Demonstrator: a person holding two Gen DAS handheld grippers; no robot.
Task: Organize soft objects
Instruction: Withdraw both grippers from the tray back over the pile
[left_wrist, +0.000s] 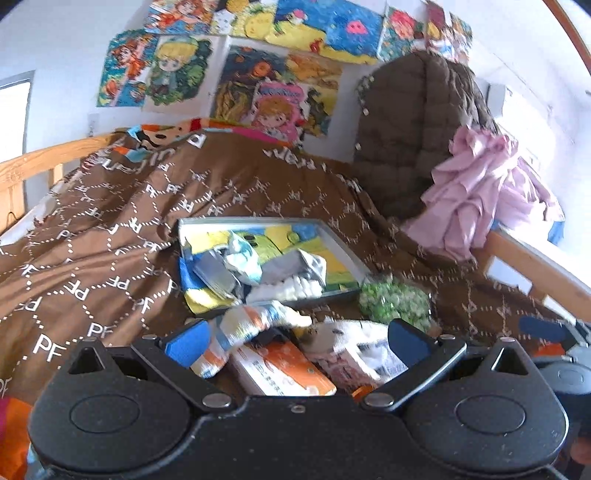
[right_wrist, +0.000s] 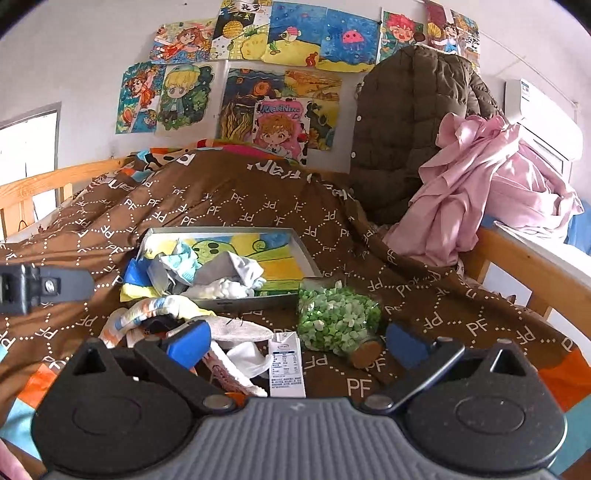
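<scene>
I am looking out over a bed spread with a brown quilt (right_wrist: 229, 199), and both of my grippers are hanging just above the clutter at its near edge. My left gripper (left_wrist: 295, 338) is standing released, its blue pads wide apart with nothing between them, over an orange and white box (left_wrist: 280, 369) and a white, orange and blue sock (left_wrist: 251, 323) that is lying just in front of the pads. My right gripper (right_wrist: 295, 341) is likewise spread and gripping nothing; a small milk carton (right_wrist: 286, 363) and a crumpled white bag (right_wrist: 247, 356) are sitting between its fingers on the quilt. A shallow metal tray (right_wrist: 295, 240) is resting farther back, and soft things are piled in its near corner: I am making out a grey cloth (right_wrist: 236, 269) and some white fluffy pieces (right_wrist: 221, 290), though the heap is too tangled to sort fully. A corked jar of green bits (right_wrist: 336, 319) is lying on its side just beside the tray. A pink garment (right_wrist: 480, 192) is draped over the bed rail at right.
</scene>
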